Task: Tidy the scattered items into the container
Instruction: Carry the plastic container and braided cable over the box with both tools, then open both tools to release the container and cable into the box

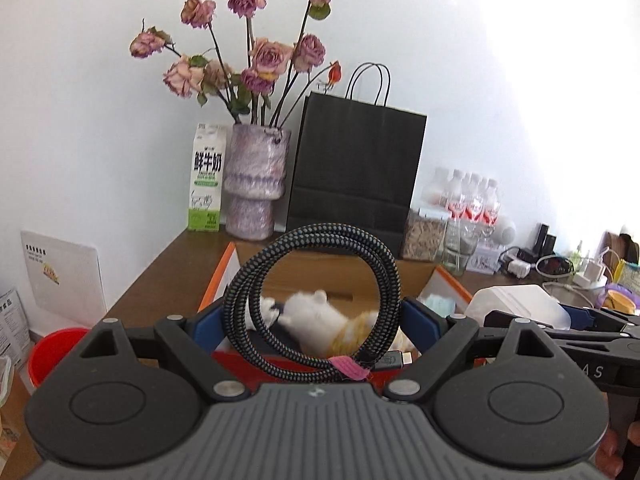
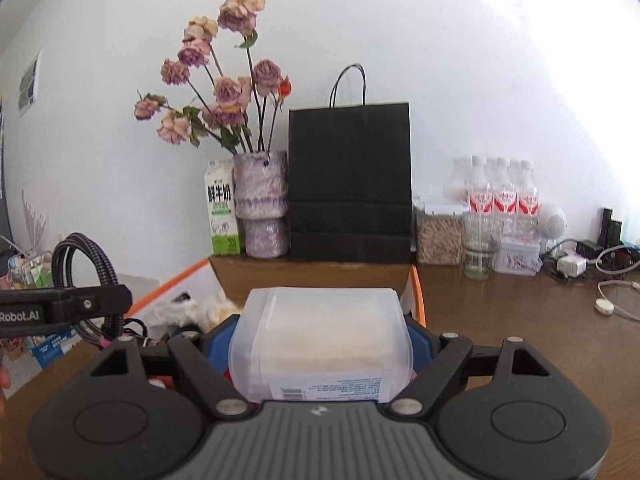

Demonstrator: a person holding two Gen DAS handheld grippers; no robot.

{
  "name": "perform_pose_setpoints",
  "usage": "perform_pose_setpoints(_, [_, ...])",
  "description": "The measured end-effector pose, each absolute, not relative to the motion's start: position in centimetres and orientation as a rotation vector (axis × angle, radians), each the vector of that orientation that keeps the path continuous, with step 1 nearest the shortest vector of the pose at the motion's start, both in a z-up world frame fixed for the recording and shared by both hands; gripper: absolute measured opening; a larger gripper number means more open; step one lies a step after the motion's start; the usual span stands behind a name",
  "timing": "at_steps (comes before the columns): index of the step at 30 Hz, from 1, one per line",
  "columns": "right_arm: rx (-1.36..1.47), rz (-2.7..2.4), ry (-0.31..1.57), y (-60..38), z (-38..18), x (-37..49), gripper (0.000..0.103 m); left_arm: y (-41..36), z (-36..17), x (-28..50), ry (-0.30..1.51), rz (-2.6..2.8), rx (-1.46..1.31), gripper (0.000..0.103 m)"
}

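Flowers (image 1: 256,52) stand in a purple vase (image 1: 256,184) at the far side of the wooden table (image 1: 168,276), with a milk carton (image 1: 207,178) just left of the vase and a black paper bag (image 1: 356,168) just right of it. Further right are a jar (image 2: 438,236) of grains, a pack of water bottles (image 2: 502,192), an empty glass (image 2: 478,252) and a few chargers and cables (image 2: 616,280). A red bucket (image 1: 52,354) is low on the left, off the table edge.

The cardboard box (image 1: 340,268) with orange flaps lies open on the table, near both grippers. Inside it a white and yellow plush toy (image 1: 320,316) is seen, a little blurred.

The left gripper (image 1: 320,320) is closed on a coiled braided cable (image 1: 312,300); its blue pads (image 1: 420,320) press the coil from both sides, and the coil stands upright over the near edge of the box. A pink strap binds the coil at the bottom.

The right gripper (image 2: 320,344) is clamped on a translucent plastic container (image 2: 320,340) with white content and a printed label. The container is above the near part of the box and hides much of the box's inside in the right wrist view.
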State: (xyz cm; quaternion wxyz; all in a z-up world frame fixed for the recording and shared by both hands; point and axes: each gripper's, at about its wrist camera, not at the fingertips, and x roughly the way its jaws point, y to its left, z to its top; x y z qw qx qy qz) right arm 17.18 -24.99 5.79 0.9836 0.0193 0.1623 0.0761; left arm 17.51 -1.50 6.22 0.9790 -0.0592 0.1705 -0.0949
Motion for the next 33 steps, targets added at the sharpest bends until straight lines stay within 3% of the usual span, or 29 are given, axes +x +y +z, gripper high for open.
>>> perform_pose_setpoints(12, [0.036,0.141,0.276,-24.3,8.5,25.4,0.081,-2.9,9.2,27.2,0.359,-0.23,-0.17,0.09])
perform_pose_setpoints(30, [0.015,0.129,0.408,-23.2,3.8,34.7,0.082,-3.1,3.4,37.2,0.596,-0.2,-0.222,0.091])
perform_pose_setpoints(31, [0.012,0.123,0.417,-23.2,3.7,34.8,0.084,-3.2,3.4,37.2,0.602,-0.193,-0.205,0.092])
perform_pose_setpoints(33, [-0.013,0.101,0.436,-23.0,3.5,35.1,0.101,-3.5,3.7,36.9,0.589,-0.176,-0.158,0.103])
